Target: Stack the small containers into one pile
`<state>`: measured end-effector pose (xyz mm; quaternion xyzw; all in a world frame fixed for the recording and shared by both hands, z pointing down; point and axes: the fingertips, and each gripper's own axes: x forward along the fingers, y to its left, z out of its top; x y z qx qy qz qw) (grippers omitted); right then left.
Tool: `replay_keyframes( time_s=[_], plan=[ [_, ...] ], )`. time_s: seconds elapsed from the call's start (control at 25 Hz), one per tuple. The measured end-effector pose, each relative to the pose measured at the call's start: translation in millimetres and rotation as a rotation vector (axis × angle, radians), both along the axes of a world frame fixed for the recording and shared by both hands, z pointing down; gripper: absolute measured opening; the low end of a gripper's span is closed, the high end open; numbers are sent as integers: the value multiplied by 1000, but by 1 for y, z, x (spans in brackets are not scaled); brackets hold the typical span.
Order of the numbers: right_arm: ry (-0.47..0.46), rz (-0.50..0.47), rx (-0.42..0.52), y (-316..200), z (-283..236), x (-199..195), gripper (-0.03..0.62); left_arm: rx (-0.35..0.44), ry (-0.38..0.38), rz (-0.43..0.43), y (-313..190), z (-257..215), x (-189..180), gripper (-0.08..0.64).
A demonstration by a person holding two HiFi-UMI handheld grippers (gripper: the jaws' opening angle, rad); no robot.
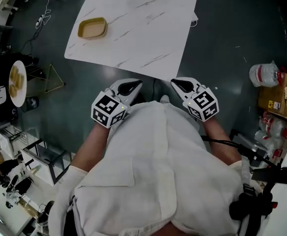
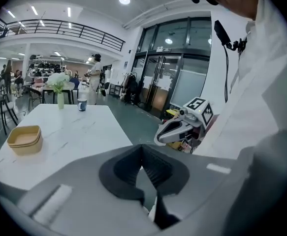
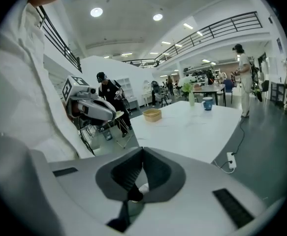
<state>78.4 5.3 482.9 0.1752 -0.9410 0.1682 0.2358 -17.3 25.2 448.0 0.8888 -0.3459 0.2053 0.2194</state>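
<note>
Containers (image 1: 92,28): tan, apparently nested in one pile, on the far left part of the table (image 1: 143,33), well apart from both grippers.
Left gripper (image 1: 129,88): held near the person's chest, short of the table's near edge; jaws together, nothing between them.
Right gripper (image 1: 182,85): beside it, likewise held; jaws together, empty.
Cup (image 2: 82,104): at the table's far end.

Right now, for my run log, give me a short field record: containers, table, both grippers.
containers: tan, nested in one pile near a table corner
table: white marble; blue cup at the far end
left gripper: shut, empty, held at the person's chest, short of the table
right gripper: shut, empty, also at the chest
task state: the pile looks already made
</note>
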Motion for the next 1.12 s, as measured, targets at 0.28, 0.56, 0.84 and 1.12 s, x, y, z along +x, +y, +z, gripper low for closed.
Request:
replay_keyframes(
  time_s=[0.28,0.56,0.84,1.12],
  plan=[
    [-9,-30,23,18,-11,23,6,-1,4,4,19,-1,32,6],
    [-4,-72,32,32,-7,23,6,-22,29,-50,33,9,34,8],
    [7,-126,50,45,-7,24,6,-23,34,-63,37,15,37,8],
    [12,-154,72,46,-7,22,6,-17,24,-80,37,16,36,7]
  ],
)
